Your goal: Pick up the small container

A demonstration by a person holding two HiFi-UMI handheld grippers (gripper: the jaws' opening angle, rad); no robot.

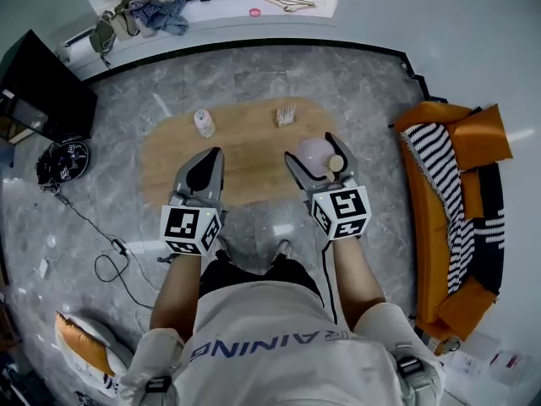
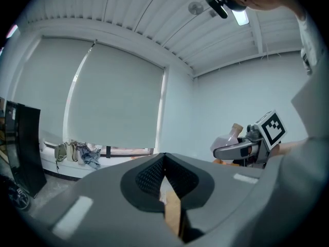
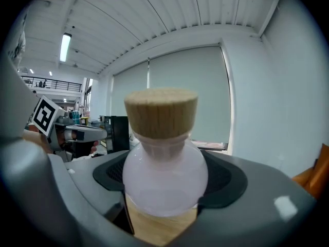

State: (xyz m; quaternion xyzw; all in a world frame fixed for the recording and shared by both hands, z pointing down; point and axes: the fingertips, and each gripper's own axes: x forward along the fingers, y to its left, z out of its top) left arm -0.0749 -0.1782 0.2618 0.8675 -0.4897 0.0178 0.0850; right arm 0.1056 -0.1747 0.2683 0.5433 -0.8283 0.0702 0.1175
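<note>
A small round container [image 1: 313, 152] of pale pink glass with a cork stopper [image 1: 336, 162] sits between the jaws of my right gripper [image 1: 317, 157], which is shut on its belly over the right end of the wooden table [image 1: 245, 163]. The right gripper view shows the container [image 3: 164, 174] filling the middle, cork [image 3: 161, 112] on top, with both pads of the right gripper [image 3: 164, 189] against its sides. My left gripper [image 1: 205, 166] hovers over the table's left part, shut and empty. In the left gripper view its jaws [image 2: 164, 171] meet, and the right gripper with the container [image 2: 232, 138] shows at the right.
A small clear bottle [image 1: 204, 123] and a small wooden object [image 1: 286, 115] stand near the table's far edge. An orange sofa with a striped blanket [image 1: 456, 201] lies to the right. A black screen [image 1: 46, 96], a round floor robot [image 1: 63, 161] and cables [image 1: 110, 252] are at the left.
</note>
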